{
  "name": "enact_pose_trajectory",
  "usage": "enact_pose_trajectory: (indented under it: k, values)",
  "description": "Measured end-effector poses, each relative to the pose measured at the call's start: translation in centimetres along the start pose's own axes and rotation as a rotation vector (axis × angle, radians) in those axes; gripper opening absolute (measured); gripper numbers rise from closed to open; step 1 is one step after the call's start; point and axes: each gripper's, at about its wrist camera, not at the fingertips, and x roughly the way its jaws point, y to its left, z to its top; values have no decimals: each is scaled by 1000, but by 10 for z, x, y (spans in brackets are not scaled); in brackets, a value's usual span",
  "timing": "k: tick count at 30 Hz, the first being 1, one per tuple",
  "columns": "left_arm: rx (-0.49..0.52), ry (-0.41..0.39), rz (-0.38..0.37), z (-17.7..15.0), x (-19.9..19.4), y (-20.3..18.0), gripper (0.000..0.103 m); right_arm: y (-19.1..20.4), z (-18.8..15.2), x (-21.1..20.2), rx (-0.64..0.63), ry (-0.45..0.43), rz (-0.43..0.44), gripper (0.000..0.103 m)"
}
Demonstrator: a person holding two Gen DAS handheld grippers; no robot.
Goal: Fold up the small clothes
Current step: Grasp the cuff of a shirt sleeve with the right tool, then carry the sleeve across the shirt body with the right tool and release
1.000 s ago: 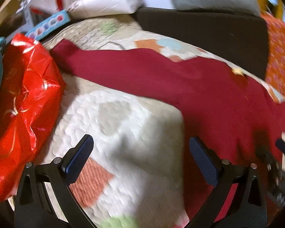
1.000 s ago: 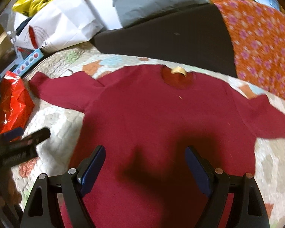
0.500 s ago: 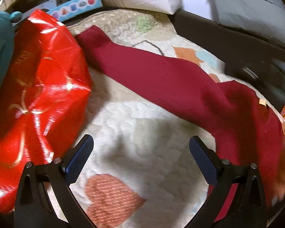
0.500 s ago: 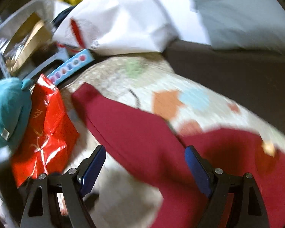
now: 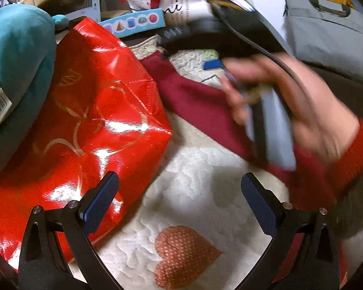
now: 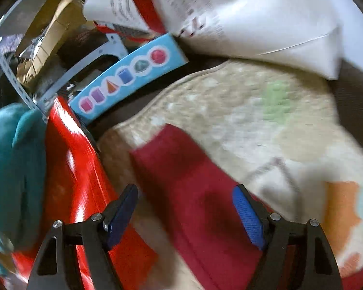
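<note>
Right wrist view puts my right claw point(image 6: 185, 213) spread wide over the cuff end of the dark red knit sweater's sleeve point(image 6: 181, 169), which lies flat on the cream quilted bedspread with coloured heart patches point(image 6: 266, 120). Nothing is between its blue pads point(image 6: 248, 220) yet. My left claw point(image 5: 179, 204) is likewise released and empty, hovering over bare quilt near a red heart patch point(image 5: 181, 253), beside the same sleeve point(image 5: 196, 104).

The main risk, as I judge it, is the glossy red gift bag point(image 5: 84, 120) lying right against the cuff: if I close the right claw too far left, I may pinch the bag along with, or instead of, the cloth. Both views are blurred, so my aim is uncertain. From the left wrist view my right hand point(image 5: 302, 101) and its tool cross above the sleeve, so the two claws could collide if I bring the left one in now. Grabbing the quilt together with the sleeve would also drag the bedspread.

Count: one sweater, with one sleeve in view; two claws; one red bag; one teal plush cushion point(image 5: 14, 72); one light blue box printed with shapes point(image 6: 130, 77); one white paper bag point(image 6: 242, 17); one grey fabric case point(image 5: 326, 24).
</note>
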Motion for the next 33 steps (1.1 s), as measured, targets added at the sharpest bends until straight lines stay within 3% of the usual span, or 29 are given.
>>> enact_pose_trajectory:
  k: [4,7,8,10,11,12,14,21,29,33]
  values:
    - [-34,-2,6,1,2,5,102,13,29,38,33,71,44,79]
    - [-36,2,5,0,3,5,102,17,38,67,50,137,15,78]
    - [-34,9,4,1,5,4,102,17,37,74,63,149,1,70]
    - [-37,27,-2,1,10,4,102,17,34,74,100,108,65,48]
    - [-38,32,-6,0,10,3,102,19,32,66,88,67,77,24]
    - [-35,31,-5,0,10,2,102,21,30,60,67,47,69,9]
    - [-30,15,-5,0,6,-2,102,22,24,45,36,31,59,8]
    - [-29,-30,-11,3,-6,-13,102,-11,-23,-93,29,-130,60,8]
    - [12,-71,-7,2,-23,-39,102,-87,-120,-254,119,-281,-75,8]
    - [34,-74,-24,-3,-28,-58,102,-136,-196,-318,217,-296,-221,8]
